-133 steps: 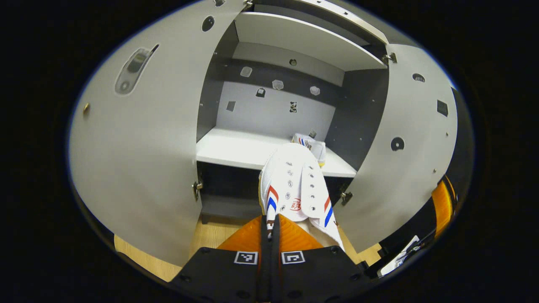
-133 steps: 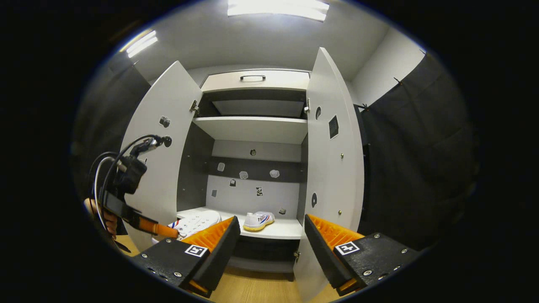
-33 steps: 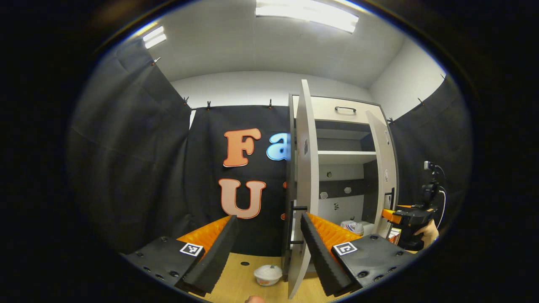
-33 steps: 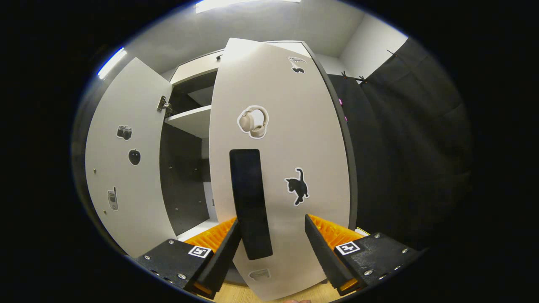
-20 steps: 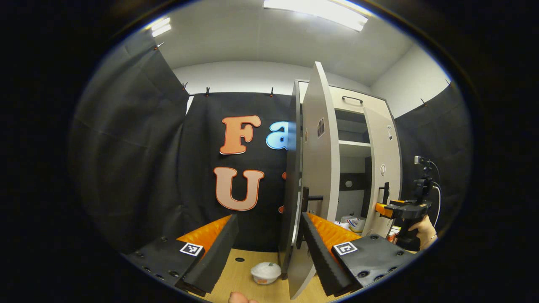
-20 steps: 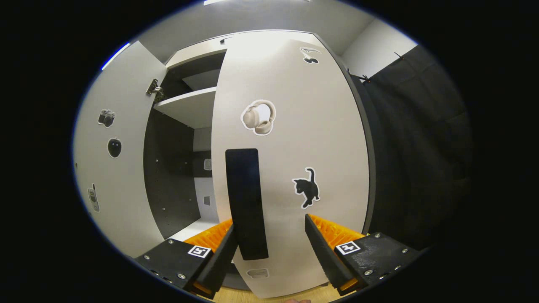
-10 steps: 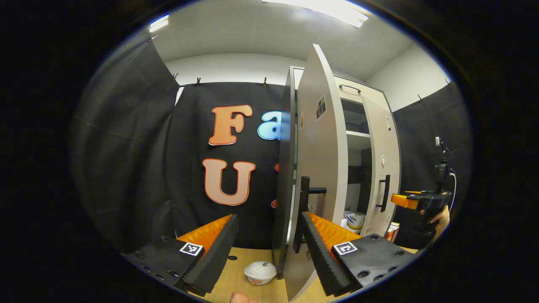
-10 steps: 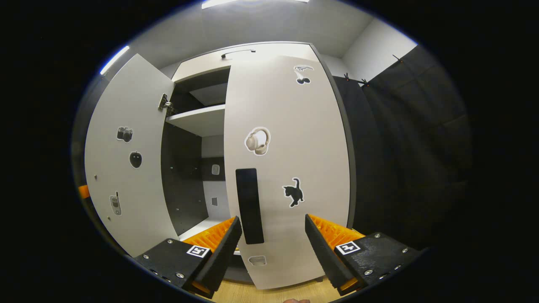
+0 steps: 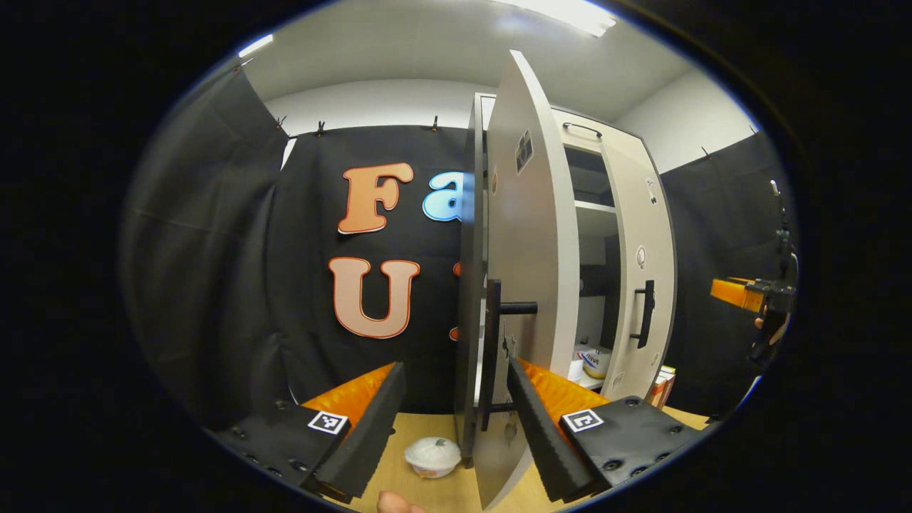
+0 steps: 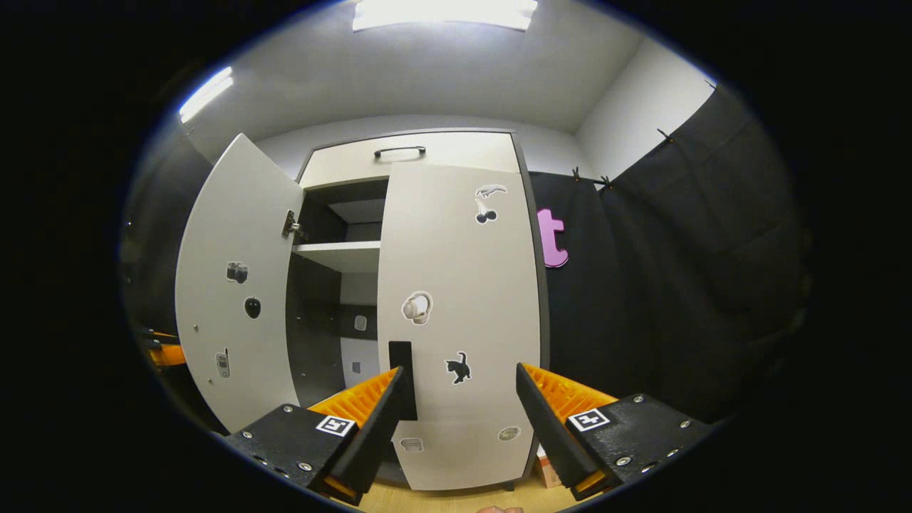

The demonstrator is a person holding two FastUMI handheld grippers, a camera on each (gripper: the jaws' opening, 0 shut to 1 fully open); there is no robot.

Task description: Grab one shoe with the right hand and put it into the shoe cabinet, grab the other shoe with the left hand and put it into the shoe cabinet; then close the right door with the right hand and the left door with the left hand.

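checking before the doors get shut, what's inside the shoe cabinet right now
Through the gap between the doors, the left gripper view shows one white shoe on the lower shelf, with an upper shelf bare where visible. The left door and right door hide the rest, including any second shoe.

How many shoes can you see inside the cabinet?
1: a white shoe shows in the gap between the left door and the right door. The other shoe may be hidden behind a door.

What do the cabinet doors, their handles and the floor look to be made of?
Right door: probably laminated board, matte pale grey, flat with a dark edge. Left door: same look. Handle: matte black bar, metal or plastic, unclear. Floor: light wood-grain, likely laminate.
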